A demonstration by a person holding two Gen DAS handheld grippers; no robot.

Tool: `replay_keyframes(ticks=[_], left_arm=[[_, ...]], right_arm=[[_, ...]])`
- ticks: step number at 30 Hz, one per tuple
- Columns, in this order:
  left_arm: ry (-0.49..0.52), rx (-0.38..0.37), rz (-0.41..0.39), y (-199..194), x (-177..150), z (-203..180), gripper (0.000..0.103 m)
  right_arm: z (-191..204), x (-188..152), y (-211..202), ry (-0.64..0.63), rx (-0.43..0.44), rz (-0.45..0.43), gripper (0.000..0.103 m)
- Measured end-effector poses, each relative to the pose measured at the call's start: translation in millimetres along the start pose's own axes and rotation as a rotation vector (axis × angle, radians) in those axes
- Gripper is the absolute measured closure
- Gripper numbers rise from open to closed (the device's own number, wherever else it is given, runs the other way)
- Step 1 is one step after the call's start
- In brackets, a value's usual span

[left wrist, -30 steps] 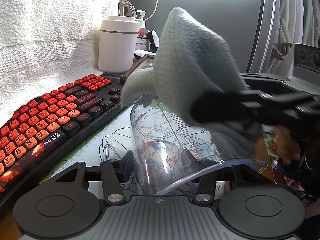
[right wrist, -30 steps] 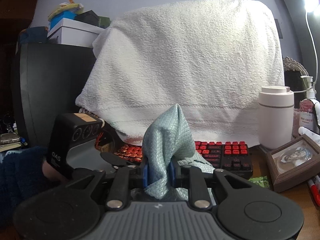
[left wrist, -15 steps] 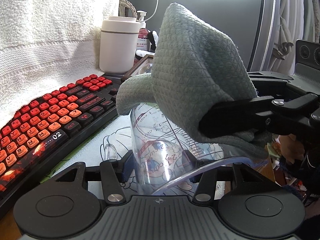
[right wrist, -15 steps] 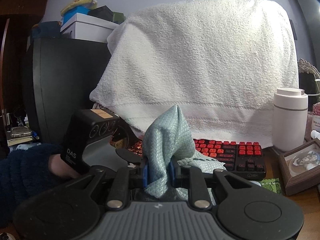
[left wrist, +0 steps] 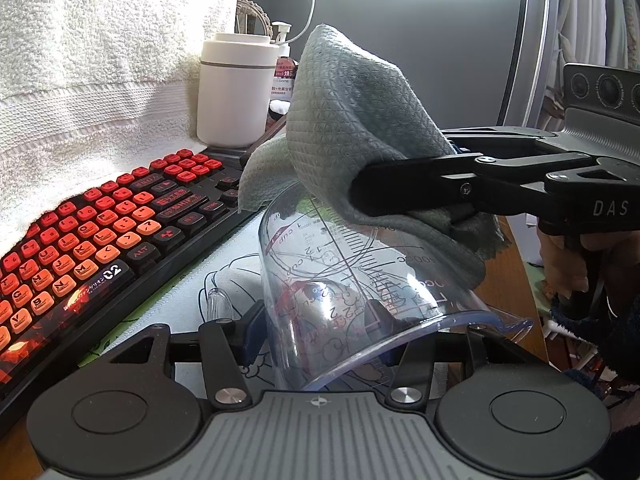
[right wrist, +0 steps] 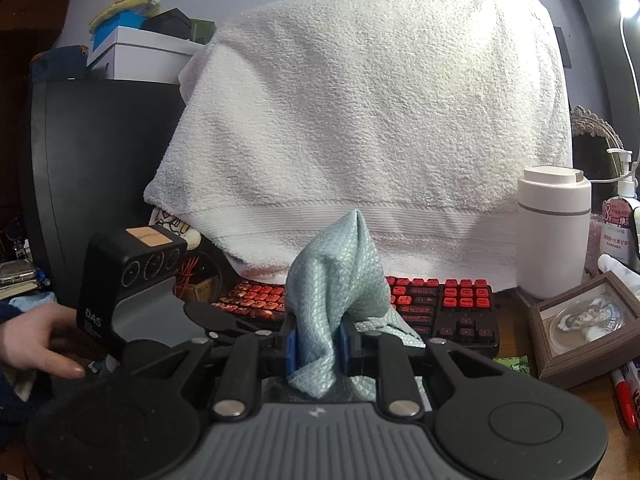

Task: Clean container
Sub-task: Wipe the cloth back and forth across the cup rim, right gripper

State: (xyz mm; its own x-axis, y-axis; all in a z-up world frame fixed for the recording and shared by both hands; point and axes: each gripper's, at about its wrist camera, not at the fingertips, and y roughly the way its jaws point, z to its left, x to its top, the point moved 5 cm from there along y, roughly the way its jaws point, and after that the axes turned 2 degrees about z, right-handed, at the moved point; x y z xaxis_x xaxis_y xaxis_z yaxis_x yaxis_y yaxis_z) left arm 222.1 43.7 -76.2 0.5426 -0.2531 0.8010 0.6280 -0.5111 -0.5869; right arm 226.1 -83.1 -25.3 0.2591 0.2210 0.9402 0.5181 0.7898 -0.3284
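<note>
One white towel (right wrist: 360, 120) hangs over something tall at the back of the tabletop (left wrist: 516, 276), its hem reaching down to the one keyboard (left wrist: 100, 236) with red and orange keys on a black frame. A pale mat (left wrist: 188, 292) with line drawings lies just in front of the keyboard.

The left tool (left wrist: 316, 320) points downward over the mat, its jaws part-way apart and closed on the one clear measuring cup (left wrist: 340, 288). The cup is tilted, its rim and spout toward the camera and its base pointing away, printed scale lines showing on its wall. In the right wrist view the person's left hand (right wrist: 36, 340) grips the handle of that tool low at the left edge.

The right tool (right wrist: 318, 344) comes in from the right in the left wrist view, nearly level, and its jaws are pinched almost together on the one grey-green cloth (left wrist: 360, 128). The cloth bulges up above the jaws and drapes down onto the cup's upper wall, touching it. The right hand (left wrist: 568, 264) shows under that tool's handle.

Beside the keyboard's far end stands one white canister (left wrist: 236, 92). Near it on the right sit one framed picture (right wrist: 584, 324) and one red marker (right wrist: 624, 396).
</note>
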Motion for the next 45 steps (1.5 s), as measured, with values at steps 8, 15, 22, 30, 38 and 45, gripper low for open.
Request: replay_keyframes(ticks=[8, 15, 22, 30, 38, 45], left_arm=[[-0.001, -0.001, 0.0, -1, 0, -1, 0.051], [-0.004, -0.012, -0.002, -1, 0, -1, 0.051], [-0.008, -0.025, -0.004, -2, 0, -2, 0.048], [-0.008, -0.025, -0.004, -2, 0, -4, 0.048], [-0.009, -0.025, -0.005, -2, 0, -4, 0.048], [-0.009, -0.025, -0.005, -4, 0, -4, 0.048]], right_arm=[[21, -1, -5, -0.023, 0.05, 0.01, 0.084], [33, -1, -5, -0.041, 0.07, 0.027, 0.084], [14, 1, -1, -0.019, 0.043, 0.026, 0.084], [8, 4, 0, -0.017, 0.042, 0.035, 0.084], [37, 1, -6, -0.038, 0.146, 0.054, 0.084], [35, 3, -2, -0.039, 0.133, 0.063, 0.084]])
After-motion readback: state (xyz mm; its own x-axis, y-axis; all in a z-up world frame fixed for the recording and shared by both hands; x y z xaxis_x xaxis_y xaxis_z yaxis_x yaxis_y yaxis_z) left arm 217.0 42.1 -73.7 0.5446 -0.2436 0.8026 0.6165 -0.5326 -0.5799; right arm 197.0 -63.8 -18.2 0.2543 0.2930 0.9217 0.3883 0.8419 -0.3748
